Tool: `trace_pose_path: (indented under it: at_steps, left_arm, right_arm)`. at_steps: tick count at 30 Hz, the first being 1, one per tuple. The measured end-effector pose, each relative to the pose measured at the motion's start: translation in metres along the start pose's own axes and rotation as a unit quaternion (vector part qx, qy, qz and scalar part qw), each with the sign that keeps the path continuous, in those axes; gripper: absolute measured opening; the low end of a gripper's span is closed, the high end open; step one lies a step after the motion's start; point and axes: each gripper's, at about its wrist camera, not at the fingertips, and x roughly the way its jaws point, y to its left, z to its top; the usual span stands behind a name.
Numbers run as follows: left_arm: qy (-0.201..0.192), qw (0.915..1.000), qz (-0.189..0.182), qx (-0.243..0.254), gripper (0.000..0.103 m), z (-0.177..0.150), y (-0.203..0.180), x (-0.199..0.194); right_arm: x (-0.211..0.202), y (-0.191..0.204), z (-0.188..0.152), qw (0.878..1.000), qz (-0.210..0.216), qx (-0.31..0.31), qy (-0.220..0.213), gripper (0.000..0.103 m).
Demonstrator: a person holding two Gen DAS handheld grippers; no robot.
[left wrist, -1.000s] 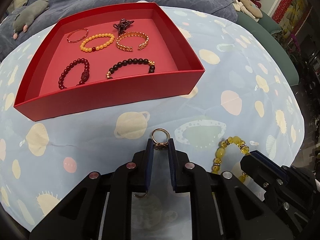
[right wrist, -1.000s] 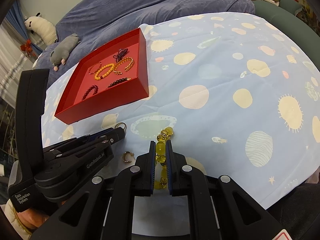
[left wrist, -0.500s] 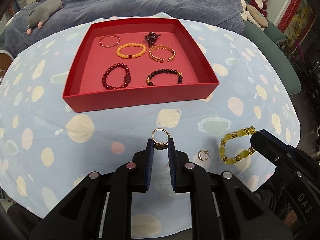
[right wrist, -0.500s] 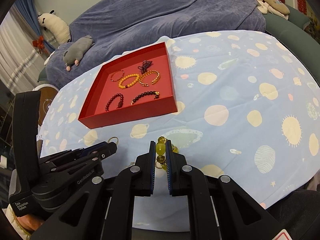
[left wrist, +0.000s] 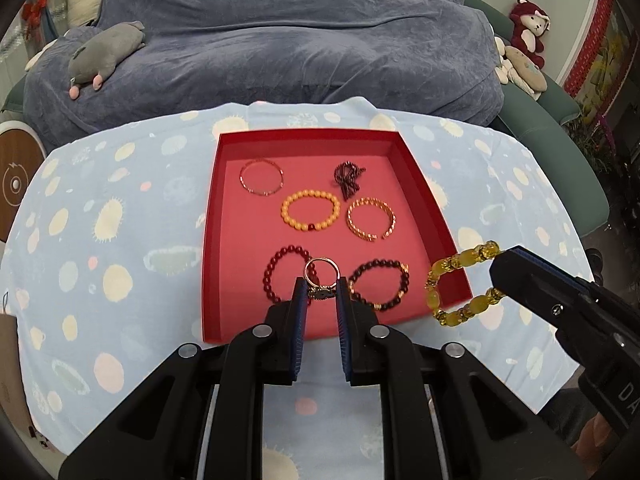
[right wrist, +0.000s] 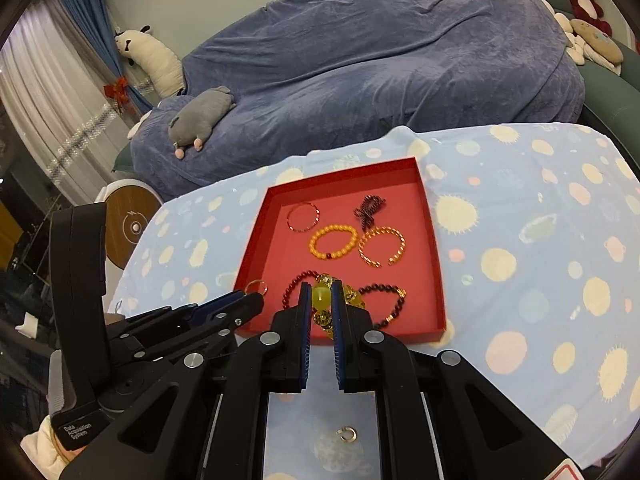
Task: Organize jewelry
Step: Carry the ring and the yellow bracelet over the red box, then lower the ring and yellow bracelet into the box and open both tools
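Observation:
My left gripper [left wrist: 319, 286] is shut on a gold ring [left wrist: 322, 270] and hangs over the front edge of the red tray [left wrist: 424, 184]. The tray holds several bracelets, among them an orange bead bracelet [left wrist: 310, 211] and a gold cuff [left wrist: 371, 218]. My right gripper [right wrist: 320, 294] is shut on a yellow bead bracelet [right wrist: 321, 295], which dangles in the air near the tray's front right corner. In the left wrist view the yellow bead bracelet [left wrist: 460, 284] hangs from the right gripper [left wrist: 500, 270]. A small open ring [right wrist: 347, 434] lies on the cloth below.
The tray stands on a light blue tablecloth [left wrist: 120, 240] printed with suns and planets. Behind it a sofa under a blue-grey cover [left wrist: 300, 40] carries a grey plush toy [left wrist: 106, 54]. A red plush toy [left wrist: 530, 26] sits far right.
Both grippers have lifted off the cloth and moved toward the tray, the left with the ring, the right with the yellow bracelet. The small open ring stays on the cloth.

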Motion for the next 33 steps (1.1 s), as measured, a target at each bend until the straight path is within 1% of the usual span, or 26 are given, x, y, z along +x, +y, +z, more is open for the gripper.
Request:
trace_pose_path:
  at_steps: [4,8,13,18,22,26,33]
  left_arm:
    - [-0.001,1.0000,-0.007,-0.001,0.014,0.026,0.005,0.017]
    - [0.007,1.0000,-0.004,0.004,0.014,0.041,0.010,0.042]
    - [0.025,0.9997,0.001,0.005,0.014,0.049,0.017,0.075]
    - [0.048,0.9987,0.014,0.004,0.014,0.047,0.026,0.105]
    - [0.060,0.9980,0.018,-0.005,0.014,0.046,0.033,0.120]
    - [0.067,0.9975,0.024,-0.003,0.014,0.043,0.034,0.128]
    - [0.069,0.9972,0.029,-0.003,0.015,0.039,0.032,0.130]
  right_arm:
    - [0.026,0.007,0.023,1.000,0.004,-0.011,0.001,0.010]
    - [0.057,0.001,0.036,1.000,-0.002,-0.003,0.013,0.010]
    - [0.095,-0.011,0.042,0.999,-0.005,0.011,0.038,0.010]
    - [0.125,-0.029,0.037,0.998,-0.023,0.023,0.060,0.010]
    - [0.138,-0.046,0.029,0.996,-0.046,0.028,0.072,0.010]
    - [0.145,-0.059,0.023,0.994,-0.062,0.032,0.080,0.010]
    - [0.145,-0.060,0.020,0.994,-0.069,0.025,0.078,0.011]
